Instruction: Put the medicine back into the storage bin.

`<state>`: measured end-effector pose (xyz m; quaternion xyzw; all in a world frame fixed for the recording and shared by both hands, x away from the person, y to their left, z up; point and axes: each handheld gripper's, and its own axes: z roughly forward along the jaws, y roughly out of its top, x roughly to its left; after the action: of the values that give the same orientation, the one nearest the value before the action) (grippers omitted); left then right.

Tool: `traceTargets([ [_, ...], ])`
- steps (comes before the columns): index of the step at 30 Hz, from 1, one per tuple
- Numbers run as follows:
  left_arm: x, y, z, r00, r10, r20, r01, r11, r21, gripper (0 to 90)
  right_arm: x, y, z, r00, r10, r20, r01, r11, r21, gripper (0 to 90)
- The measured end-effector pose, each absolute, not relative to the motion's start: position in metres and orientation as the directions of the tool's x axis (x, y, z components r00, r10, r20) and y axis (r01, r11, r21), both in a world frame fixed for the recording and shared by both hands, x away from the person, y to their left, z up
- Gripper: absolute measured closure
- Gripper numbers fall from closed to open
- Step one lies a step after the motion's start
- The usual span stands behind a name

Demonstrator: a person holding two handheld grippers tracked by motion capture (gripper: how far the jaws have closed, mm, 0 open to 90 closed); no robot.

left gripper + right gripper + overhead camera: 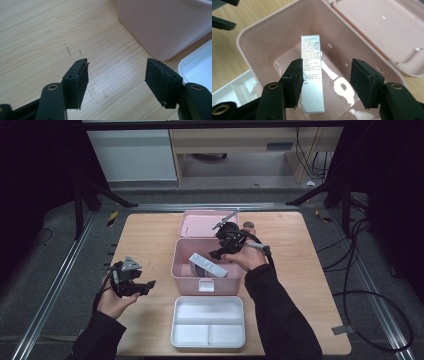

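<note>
A pink box [182, 270] stands open mid-table, its lid [200, 224] laid back behind it. Inside leans a long silver carton [207, 265] with small print [312, 62]. My right gripper [220, 251] hovers over the box's right side, open; in the right gripper view [325, 80] the carton lies below and between the jaws, nearer the left one, untouched. My left gripper [146, 287] is held low over the table left of the box, open and empty [116, 80], with the pink box wall [162, 27] ahead on its right.
A white divided tray [209, 321] sits in front of the pink box, near the table's front edge; its corner [197, 65] shows by the left gripper. Bare wood [145, 240] lies to the left. Cables run on the floor at right.
</note>
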<state>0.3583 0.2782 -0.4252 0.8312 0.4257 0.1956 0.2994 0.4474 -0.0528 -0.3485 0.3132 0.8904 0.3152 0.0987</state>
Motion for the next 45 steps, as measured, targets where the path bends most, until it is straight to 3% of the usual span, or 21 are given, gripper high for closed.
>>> traceTargets([
  [9,0.353,0.271,-0.418,0.621,0.782,0.057,0.559,-0.493,0.667,41.6,0.421,-0.088,-0.317,-0.774,0.632,-0.042,0.442,0.586,0.679,41.8],
  [19,0.346,0.258,-0.414,0.681,0.73,0.057,0.524,-0.541,0.658,42.7,0.39,-0.127,-0.324,-0.762,0.646,-0.052,0.433,0.568,0.7,41.4],
  [27,0.339,0.244,-0.418,0.754,0.654,0.06,0.482,-0.614,0.625,40.2,0.36,-0.151,-0.364,-0.792,0.609,-0.049,0.418,0.598,0.683,41.5],
  [33,0.333,0.234,-0.423,0.816,0.577,0.047,0.44,-0.671,0.596,43.5,0.348,-0.16,-0.395,-0.823,0.564,-0.075,0.392,0.658,0.642,41.8],
  [45,0.319,0.207,-0.435,0.915,0.402,0.034,0.329,-0.791,0.516,50.7,0.333,-0.141,-0.439,-0.907,0.418,-0.051,0.311,0.746,0.589,45.3],
])
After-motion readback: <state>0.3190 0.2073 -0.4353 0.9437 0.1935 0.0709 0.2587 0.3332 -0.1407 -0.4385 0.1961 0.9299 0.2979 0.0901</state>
